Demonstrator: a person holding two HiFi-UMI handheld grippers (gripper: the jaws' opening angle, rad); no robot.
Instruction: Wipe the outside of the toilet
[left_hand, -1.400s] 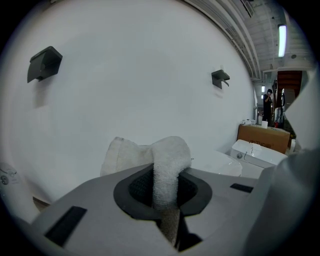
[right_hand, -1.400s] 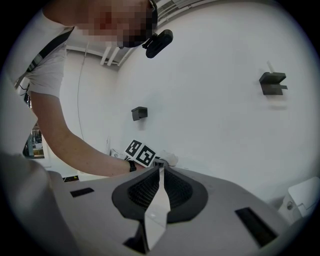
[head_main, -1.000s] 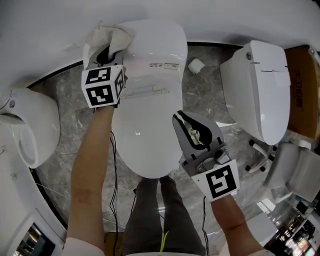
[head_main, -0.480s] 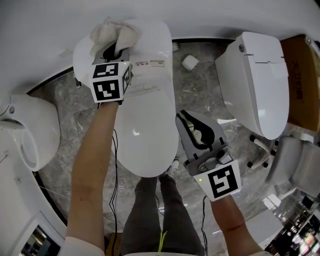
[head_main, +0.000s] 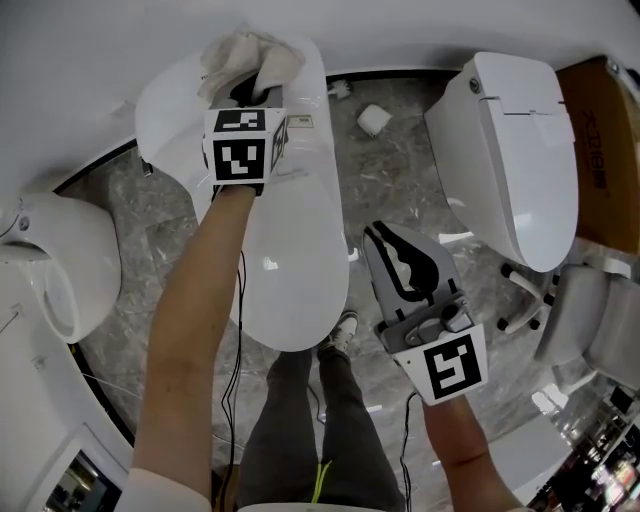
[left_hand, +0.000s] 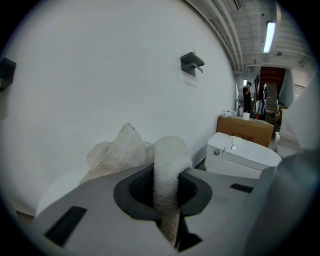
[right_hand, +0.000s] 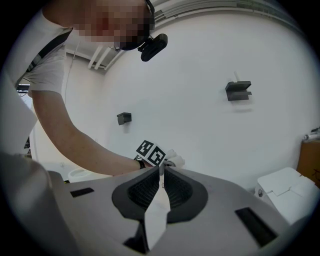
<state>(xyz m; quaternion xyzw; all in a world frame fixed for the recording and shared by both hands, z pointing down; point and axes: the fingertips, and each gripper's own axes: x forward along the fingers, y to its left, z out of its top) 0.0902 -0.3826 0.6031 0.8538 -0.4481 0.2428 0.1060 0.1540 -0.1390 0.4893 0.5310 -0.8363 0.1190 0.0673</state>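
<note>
One nubbly cloth (head_main: 246, 52), glossy oval toilet (head_main: 295, 285)

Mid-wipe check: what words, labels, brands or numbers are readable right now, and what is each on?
Nothing reads clearly.
Sticker on the toilet top: print too small to read.
Cardboard box: dark print, too blurred to read.
Cloth in the left gripper: no print.

Bright, even indoor light; both gripper views fisheye-warped, corners black.
</note>
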